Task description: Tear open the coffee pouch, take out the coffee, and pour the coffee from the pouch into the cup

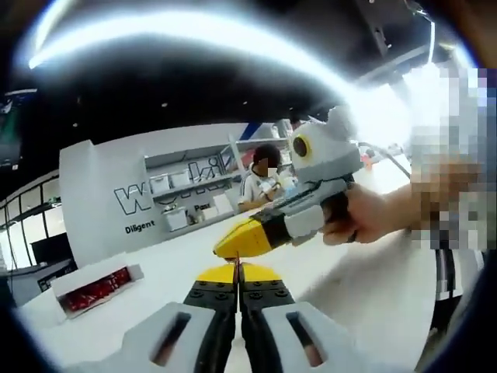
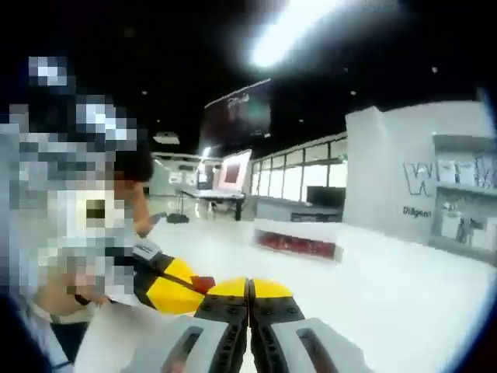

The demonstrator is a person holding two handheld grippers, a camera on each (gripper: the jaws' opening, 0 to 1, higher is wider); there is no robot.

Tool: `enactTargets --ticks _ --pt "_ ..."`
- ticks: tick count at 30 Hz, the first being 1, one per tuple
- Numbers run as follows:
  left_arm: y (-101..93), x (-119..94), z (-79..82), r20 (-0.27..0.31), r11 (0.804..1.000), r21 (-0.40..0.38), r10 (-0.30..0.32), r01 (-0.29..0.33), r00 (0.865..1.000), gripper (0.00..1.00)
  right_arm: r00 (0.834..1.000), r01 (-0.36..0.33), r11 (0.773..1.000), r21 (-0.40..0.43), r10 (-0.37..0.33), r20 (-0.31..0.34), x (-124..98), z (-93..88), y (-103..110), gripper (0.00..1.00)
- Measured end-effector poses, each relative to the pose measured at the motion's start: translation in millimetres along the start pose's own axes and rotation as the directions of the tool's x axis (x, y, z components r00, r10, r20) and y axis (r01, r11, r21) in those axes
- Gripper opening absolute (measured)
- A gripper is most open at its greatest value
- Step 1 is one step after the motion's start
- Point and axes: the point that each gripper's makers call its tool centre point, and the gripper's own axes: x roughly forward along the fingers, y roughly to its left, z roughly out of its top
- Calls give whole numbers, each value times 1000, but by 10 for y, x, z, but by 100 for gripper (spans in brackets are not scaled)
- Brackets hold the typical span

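Yellow-tipped grippers, two, meeting tip to tip above the white table point(image 1: 155, 272).

Left gripper point(image 1: 237, 272): jaws closed together, a small red scrap, apparently the pouch point(image 1: 236, 257), at their tips. Right gripper point(image 1: 247, 237), held by one hand point(image 1: 361, 214), jaws also closed; its hold cannot be told. One red-fronted box point(image 1: 97, 289) lies beyond.

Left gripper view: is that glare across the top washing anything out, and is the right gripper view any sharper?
Left gripper view: a bright ceiling streak blooms across the top and over the right gripper; the red box looks soft. Right gripper view: darker, ceiling nearly black, one overhead glare patch, edges bent by fisheye; the left gripper is blurred, while the red-filled counter reads clearer.
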Motion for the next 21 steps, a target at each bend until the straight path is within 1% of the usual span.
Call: enactTargets --ticks 1,2,3,4,5,6,7,8,10,11,12,14,16,17,18,19,20,21 --pt "10 11 11 2 1000 -7 -5 5 1000 3 998 -40 999 33 39 39 -10 64 68 0" --pt "78 -6 72 35 999 0 32 -32 999 3 998 -49 998 47 47 41 -36 76 56 0" --pt "49 -23 93 54 1000 7 12 -13 998 4 997 -53 997 63 49 66 -45 116 48 0" --pt "45 -27 84 47 1000 -1 7 -7 999 4 991 -105 989 103 95 95 -55 157 90 0" --pt "36 -24 89 50 1000 0 5 -5 999 4 992 -97 989 111 87 86 -57 142 60 0" --pt "41 -25 138 76 998 62 9 -14 997 4 989 -114 985 130 101 108 -60 163 67 0" --pt "34 -25 148 82 997 81 9 -16 997 4 986 -143 980 141 128 108 -63 160 98 0" --pt "-6 -26 158 91 995 99 -4 -5 996 5 986 -135 981 137 120 112 -70 163 78 0" --pt "-18 -43 187 101 995 99 -4 -6 995 6 970 -215 963 162 191 151 -80 224 194 0" --pt "-18 -53 204 113 995 99 -7 -4 994 6 972 -204 964 169 180 150 -76 224 171 0" --pt "-13 -63 212 119 996 92 -10 -1 993 6 967 -227 958 176 200 160 -79 236 204 0" --pt "2 -60 210 119 997 83 -12 2 993 4 970 -219 959 181 192 152 -69 216 184 0" --pt "2 -65 207 113 996 88 -3 -7 994 4 972 -206 962 181 181 146 -67 206 163 0" --pt "-11 -74 215 115 996 92 -2 -9 993 3 973 -205 959 194 179 144 -58 198 140 0" --pt "-27 -75 216 110 995 96 0 -10 994 3 977 -192 960 206 167 134 -45 179 112 0" --pt "-35 -74 206 101 995 95 2 -11 995 3 985 -162 964 213 144 98 -28 112 64 0" --pt "-25 -62 205 100 994 103 12 -22 995 2 986 -158 965 211 143 84 -5 91 64 0" --pt "-23 -51 183 91 994 104 12 -21 996 2 987 -149 967 205 133 89 4 105 60 0"
